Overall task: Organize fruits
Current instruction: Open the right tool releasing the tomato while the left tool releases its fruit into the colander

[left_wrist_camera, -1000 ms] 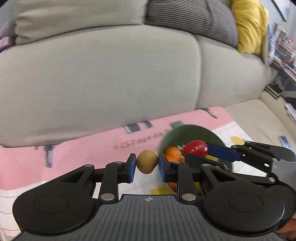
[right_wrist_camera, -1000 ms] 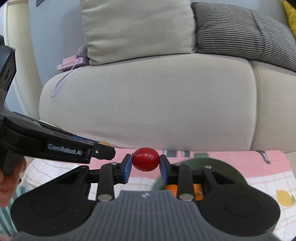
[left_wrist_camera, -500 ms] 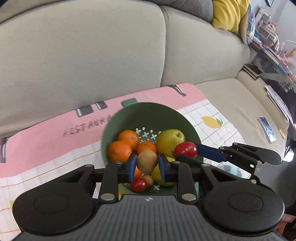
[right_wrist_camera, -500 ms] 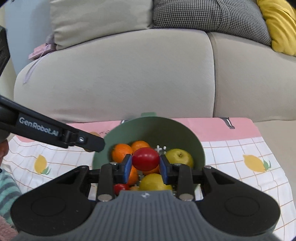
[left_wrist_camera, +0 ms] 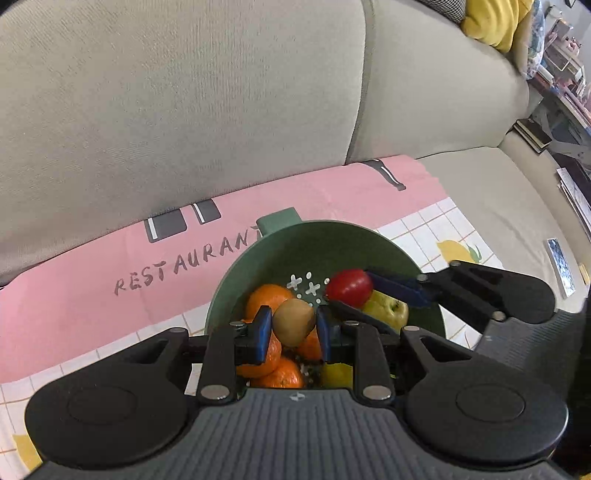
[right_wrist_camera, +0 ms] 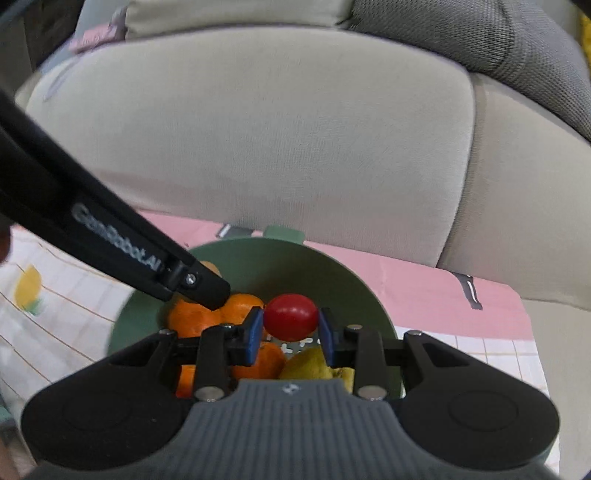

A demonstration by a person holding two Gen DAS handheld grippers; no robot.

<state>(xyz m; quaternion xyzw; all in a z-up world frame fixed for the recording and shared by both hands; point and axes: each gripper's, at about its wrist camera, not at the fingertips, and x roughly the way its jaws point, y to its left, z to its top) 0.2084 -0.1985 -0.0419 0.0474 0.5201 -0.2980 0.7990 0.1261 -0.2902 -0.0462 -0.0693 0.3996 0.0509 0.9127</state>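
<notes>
The left gripper [left_wrist_camera: 293,326] is pitched steeply downward over a green bowl [left_wrist_camera: 332,240], and its blue pads [left_wrist_camera: 263,334] are clamped narrowly on a small brown kiwi [left_wrist_camera: 293,321], which is held between them above the fruit in the bowl. Directly beneath the kiwi, oranges [left_wrist_camera: 267,301] are seen piled in the near left part of the bowl, and a yellow fruit [left_wrist_camera: 334,373] is partly hidden under the right finger.

The right gripper [right_wrist_camera: 291,326] is likewise angled downward over the same bowl [right_wrist_camera: 280,266], its blue pads [right_wrist_camera: 253,334] closed narrowly on a red tomato [right_wrist_camera: 291,316]. In the left wrist view this gripper [left_wrist_camera: 351,291] is seen entering from the right, with the tomato [left_wrist_camera: 349,287] held at its tip above a yellow-green apple [left_wrist_camera: 388,310], close to the right of the kiwi. In the right wrist view the black finger of the left gripper [right_wrist_camera: 207,288] crosses from the upper left, and its tip lies over the oranges [right_wrist_camera: 195,317]; whether they are touched cannot be told. A yellowish fruit [right_wrist_camera: 310,363] is seen below the tomato.

White cross-shaped perforations [left_wrist_camera: 308,288] are visible on the bare far floor of the bowl, and a small tab handle [left_wrist_camera: 279,219] projects from its far rim. The bowl is set on a printed cloth [left_wrist_camera: 92,266], pink with the word RESTAURANT at the far side and checked with lemons nearer. The cloth is spread on the seat of a beige sofa [left_wrist_camera: 184,92], whose back cushions fill the far part of both views. A yellow cushion [left_wrist_camera: 491,18] is seen at the far right.
</notes>
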